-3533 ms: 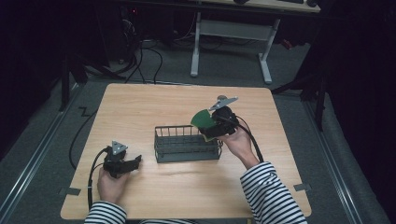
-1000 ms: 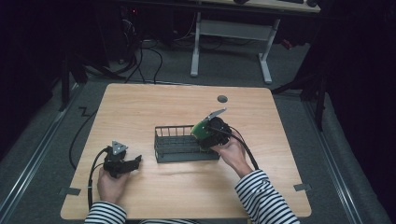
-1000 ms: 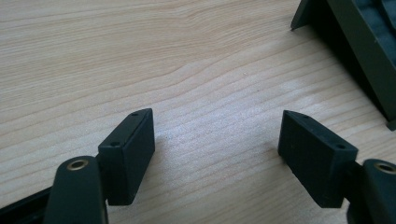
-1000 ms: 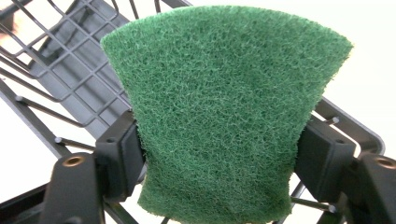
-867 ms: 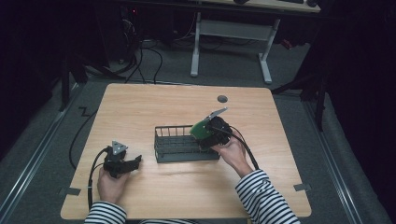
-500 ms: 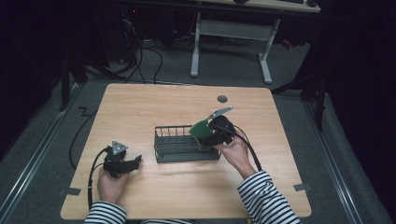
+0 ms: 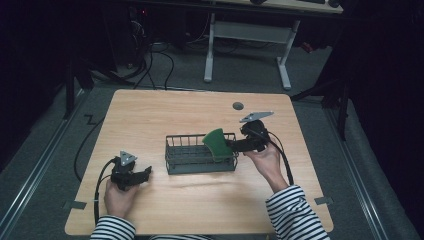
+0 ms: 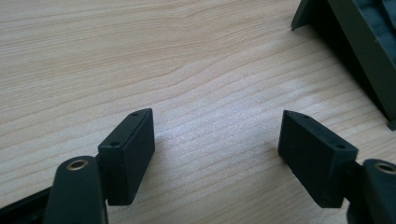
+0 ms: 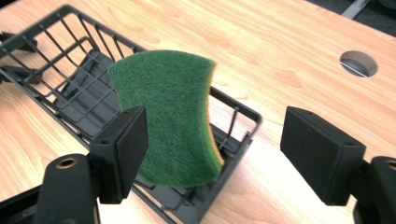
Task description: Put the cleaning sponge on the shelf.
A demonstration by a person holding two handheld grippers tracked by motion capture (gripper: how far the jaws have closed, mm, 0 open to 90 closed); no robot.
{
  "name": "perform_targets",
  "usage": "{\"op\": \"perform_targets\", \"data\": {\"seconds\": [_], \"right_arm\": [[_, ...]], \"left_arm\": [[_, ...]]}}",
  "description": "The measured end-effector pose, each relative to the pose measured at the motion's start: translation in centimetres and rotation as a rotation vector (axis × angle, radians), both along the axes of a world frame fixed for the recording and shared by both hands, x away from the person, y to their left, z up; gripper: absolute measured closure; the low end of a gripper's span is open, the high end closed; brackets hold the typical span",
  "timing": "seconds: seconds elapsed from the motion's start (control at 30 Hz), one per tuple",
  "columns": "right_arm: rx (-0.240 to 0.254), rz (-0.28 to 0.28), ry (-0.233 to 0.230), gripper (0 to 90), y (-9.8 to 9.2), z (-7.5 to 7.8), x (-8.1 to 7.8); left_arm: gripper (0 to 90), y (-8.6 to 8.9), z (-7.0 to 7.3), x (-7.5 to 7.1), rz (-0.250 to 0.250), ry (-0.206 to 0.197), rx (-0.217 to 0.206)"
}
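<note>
The green sponge [image 9: 170,123] stands on edge at the wire basket's [image 7: 190,155] right end — just ahead of the right hand-held gripper [image 9: 212,154], whose jaws gape clear of it — long axis upright.

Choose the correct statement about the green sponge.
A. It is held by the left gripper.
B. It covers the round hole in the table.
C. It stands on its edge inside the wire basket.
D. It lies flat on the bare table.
C: the green sponge stands upright at one end of the wire basket, and the jaws of the right gripper are open, apart from it.
</note>
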State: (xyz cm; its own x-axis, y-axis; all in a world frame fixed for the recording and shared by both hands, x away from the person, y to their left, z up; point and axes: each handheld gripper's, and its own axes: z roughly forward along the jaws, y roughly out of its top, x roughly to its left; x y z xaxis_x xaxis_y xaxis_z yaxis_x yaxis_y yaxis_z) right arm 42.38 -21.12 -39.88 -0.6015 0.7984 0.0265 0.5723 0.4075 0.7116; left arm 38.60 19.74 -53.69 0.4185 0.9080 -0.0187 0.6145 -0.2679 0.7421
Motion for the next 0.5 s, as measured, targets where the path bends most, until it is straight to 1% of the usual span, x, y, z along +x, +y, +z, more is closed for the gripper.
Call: {"op": "perform_targets", "data": {"seconds": [0.13, 0.2, 0.23, 0.27, 0.4, 0.5], "right_arm": [[0.01, -0.019, -0.02, 24.8, -1.2, 0.6, -0.5], [0.024, -0.028, -0.025, 25.7, -1.8, 0.7, -0.8], [0.024, -0.028, -0.025, 25.7, -1.8, 0.7, -0.8], [0.043, -0.034, -0.026, 26.3, -2.5, 0.7, -1.0], [0.047, -0.059, -0.013, 26.5, -3.7, 0.6, -1.5], [0.051, -0.065, -0.022, 26.7, -4.3, 0.8, -1.8]], "left_arm": [[27.6, 0.0, 0.0, 0.0, 0.0, 0.0, 0.0], [27.6, 0.0, 0.0, 0.0, 0.0, 0.0, 0.0], [27.6, 0.0, 0.0, 0.0, 0.0, 0.0, 0.0], [27.6, 0.0, 0.0, 0.0, 0.0, 0.0, 0.0], [27.7, 0.0, 0.0, 0.0, 0.001, 0.0, 0.0], [27.7, 0.0, 0.0, 0.0, 0.001, 0.0, 0.0]]}}
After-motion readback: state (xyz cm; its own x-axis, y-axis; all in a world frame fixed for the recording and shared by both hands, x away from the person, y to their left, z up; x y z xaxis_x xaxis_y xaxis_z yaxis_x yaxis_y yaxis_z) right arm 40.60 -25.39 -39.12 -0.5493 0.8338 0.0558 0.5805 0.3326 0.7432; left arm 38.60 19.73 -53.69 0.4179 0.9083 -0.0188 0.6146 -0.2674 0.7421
